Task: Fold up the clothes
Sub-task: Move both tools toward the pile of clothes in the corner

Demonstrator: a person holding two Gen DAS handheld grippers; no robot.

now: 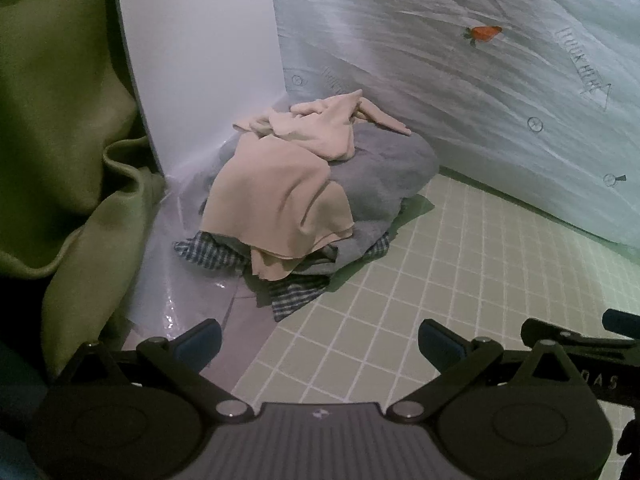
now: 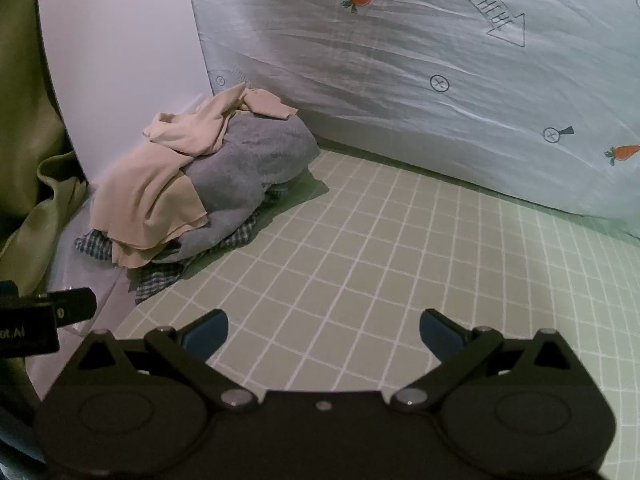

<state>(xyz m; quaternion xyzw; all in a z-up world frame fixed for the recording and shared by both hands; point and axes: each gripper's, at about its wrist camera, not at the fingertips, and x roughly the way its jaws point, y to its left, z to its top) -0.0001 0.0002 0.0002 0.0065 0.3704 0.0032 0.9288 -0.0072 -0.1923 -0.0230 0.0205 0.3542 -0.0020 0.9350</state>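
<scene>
Beige garment (image 1: 276,184) drapes crumpled over grey towel (image 1: 384,168), checked cloth (image 1: 292,292) beneath. We see left gripper (image 1: 320,344) and right gripper (image 2: 324,332) spread wide, empty.

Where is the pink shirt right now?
In both views the pink shirt lies draped atop the clothes pile, over a grey towel, in the far-left corner by the white wall.

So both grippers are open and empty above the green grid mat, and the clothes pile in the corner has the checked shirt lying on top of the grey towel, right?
Not quite. The checked shirt lies at the bottom of the pile, under the grey towel; a beige garment is on top, as the left wrist view shows. The rest holds: the left gripper and right gripper are open and empty above the green grid mat.
</scene>
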